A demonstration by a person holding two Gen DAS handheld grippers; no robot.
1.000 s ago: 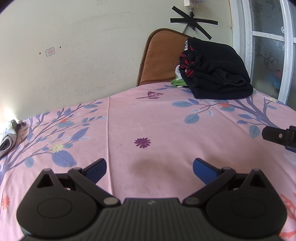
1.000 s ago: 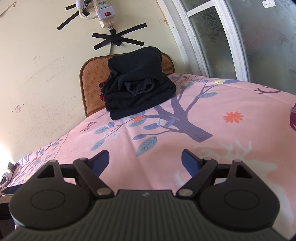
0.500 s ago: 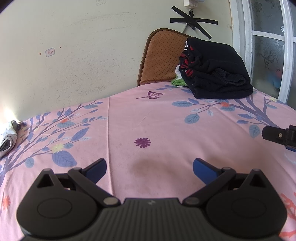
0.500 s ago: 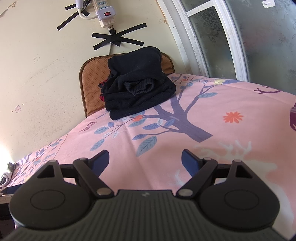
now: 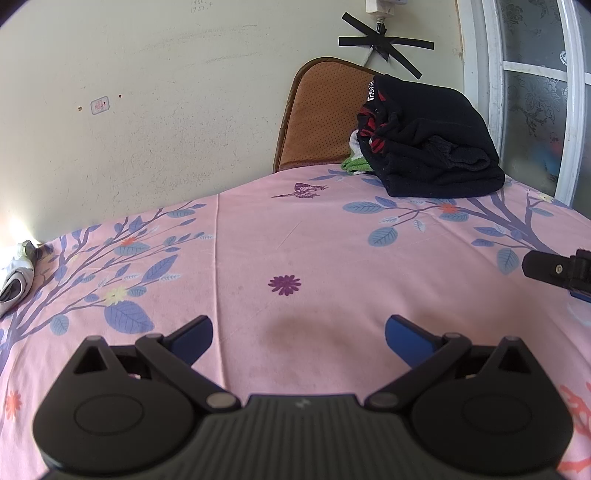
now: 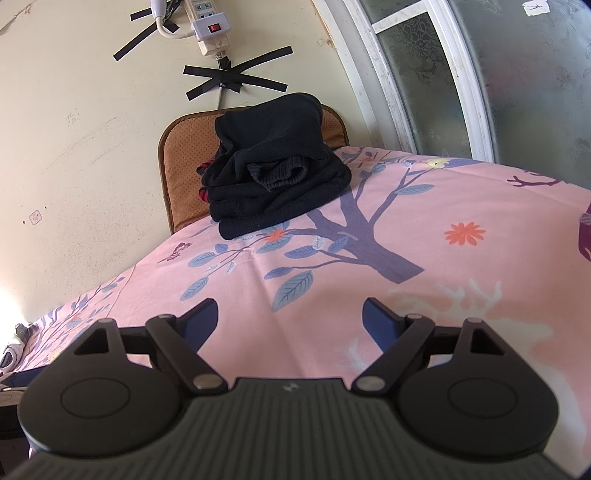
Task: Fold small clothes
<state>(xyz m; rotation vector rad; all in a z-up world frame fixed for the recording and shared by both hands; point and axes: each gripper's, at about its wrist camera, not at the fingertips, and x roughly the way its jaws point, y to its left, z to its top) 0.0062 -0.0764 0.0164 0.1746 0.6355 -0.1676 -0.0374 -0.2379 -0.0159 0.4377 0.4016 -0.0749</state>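
A pile of dark clothes (image 5: 428, 147) sits at the far side of the pink flowered sheet (image 5: 295, 236), against a brown cushion; it also shows in the right wrist view (image 6: 277, 173). A green and white garment (image 5: 354, 162) peeks out under the pile. A small white garment (image 5: 16, 280) lies at the sheet's far left edge. My left gripper (image 5: 298, 334) is open and empty over the sheet. My right gripper (image 6: 290, 319) is open and empty; part of it shows at the right edge of the left wrist view (image 5: 554, 271).
A brown cushion (image 5: 317, 114) leans on the wall behind the pile. A window frame (image 6: 406, 74) stands at the right. A power strip (image 6: 210, 33) and taped cable hang on the wall.
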